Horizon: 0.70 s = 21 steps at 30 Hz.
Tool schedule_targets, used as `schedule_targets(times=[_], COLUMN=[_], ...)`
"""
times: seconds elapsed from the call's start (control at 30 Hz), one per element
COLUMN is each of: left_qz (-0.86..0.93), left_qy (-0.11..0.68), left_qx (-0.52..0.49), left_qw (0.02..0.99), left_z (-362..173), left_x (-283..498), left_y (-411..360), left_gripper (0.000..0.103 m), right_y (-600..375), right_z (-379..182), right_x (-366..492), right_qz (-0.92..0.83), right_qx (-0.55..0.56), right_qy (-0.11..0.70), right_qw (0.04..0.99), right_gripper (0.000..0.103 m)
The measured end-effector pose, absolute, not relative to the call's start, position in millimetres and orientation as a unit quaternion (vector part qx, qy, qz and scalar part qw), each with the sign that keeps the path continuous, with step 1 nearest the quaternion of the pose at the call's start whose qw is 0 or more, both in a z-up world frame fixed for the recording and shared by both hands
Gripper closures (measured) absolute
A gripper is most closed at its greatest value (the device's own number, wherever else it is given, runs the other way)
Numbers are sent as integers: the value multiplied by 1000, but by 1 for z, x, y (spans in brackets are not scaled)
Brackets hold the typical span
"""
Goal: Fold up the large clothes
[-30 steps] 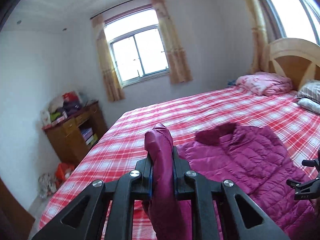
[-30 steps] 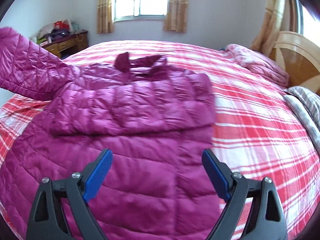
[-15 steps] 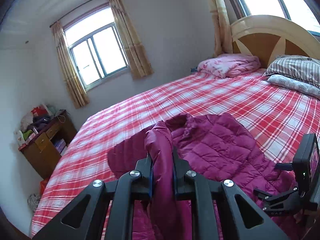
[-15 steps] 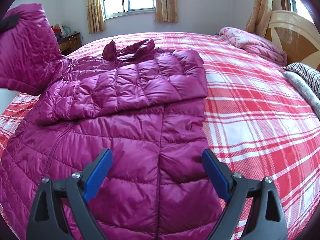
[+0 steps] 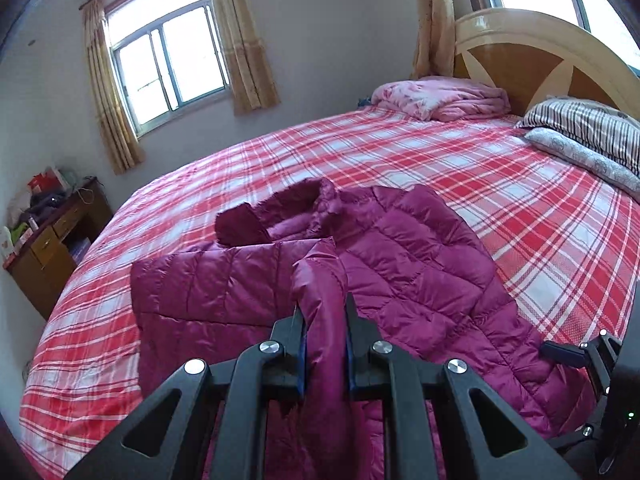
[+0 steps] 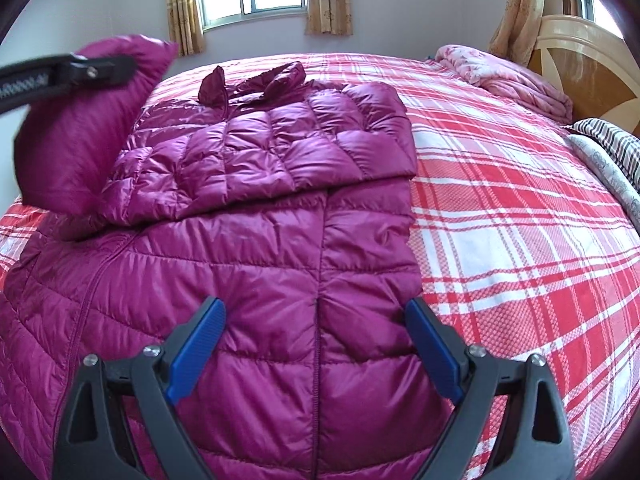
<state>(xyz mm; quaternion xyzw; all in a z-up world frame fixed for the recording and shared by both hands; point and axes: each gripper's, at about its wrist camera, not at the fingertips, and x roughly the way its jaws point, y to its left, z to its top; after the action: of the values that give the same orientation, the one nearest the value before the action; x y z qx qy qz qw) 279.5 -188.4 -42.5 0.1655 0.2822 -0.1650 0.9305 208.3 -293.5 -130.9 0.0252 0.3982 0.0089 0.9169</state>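
Sleeve [image 5: 320,312] clamped in the left hand-held gripper [image 5: 325,344], raised above the jacket [image 6: 248,280] on the bed [image 6: 520,220]. Right hand-held gripper [image 6: 316,356] wide open, empty, over the jacket's lower body. Other sleeve already folded across the chest; this sleeve and the body fold remain.

Readable text: none was found.
Red packages on brown wooden cabinet [image 5: 44,182]: any print was too small to read.
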Motion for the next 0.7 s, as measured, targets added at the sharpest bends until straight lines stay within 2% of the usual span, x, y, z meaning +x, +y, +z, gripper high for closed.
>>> schedule_targets(times=[0.17, 0.27, 0.33, 0.4, 0.63, 0.7], left_qz=[-170, -183, -193, -197, -162, -124], left_qy=[296, 301, 289, 265, 238, 256], left_qx=[159, 146, 135, 127, 105, 107], left_qw=[926, 924, 928, 935, 952, 953], left_z=[-55, -53, -46, -35, -24, -37], left_x=[283, 282, 278, 271, 273, 286], left_y=[-197, -200, -201, -200, -152, -125], left_gripper=[83, 68, 38, 21, 18, 18], right_y=[-294, -293, -293, -293, -298, -302], right_z=[-131, -132, -133, -133, -129, -117], right_x=[209, 210, 210, 211, 208, 204], right_qz=[10, 10, 10, 11, 20, 14], right_qx=[24, 23, 23, 24, 42, 58], right_qy=[399, 400, 400, 401, 396, 387], right_qw=[916, 916, 916, 916, 917, 920], right_gripper=[8, 8, 7, 7, 7, 13])
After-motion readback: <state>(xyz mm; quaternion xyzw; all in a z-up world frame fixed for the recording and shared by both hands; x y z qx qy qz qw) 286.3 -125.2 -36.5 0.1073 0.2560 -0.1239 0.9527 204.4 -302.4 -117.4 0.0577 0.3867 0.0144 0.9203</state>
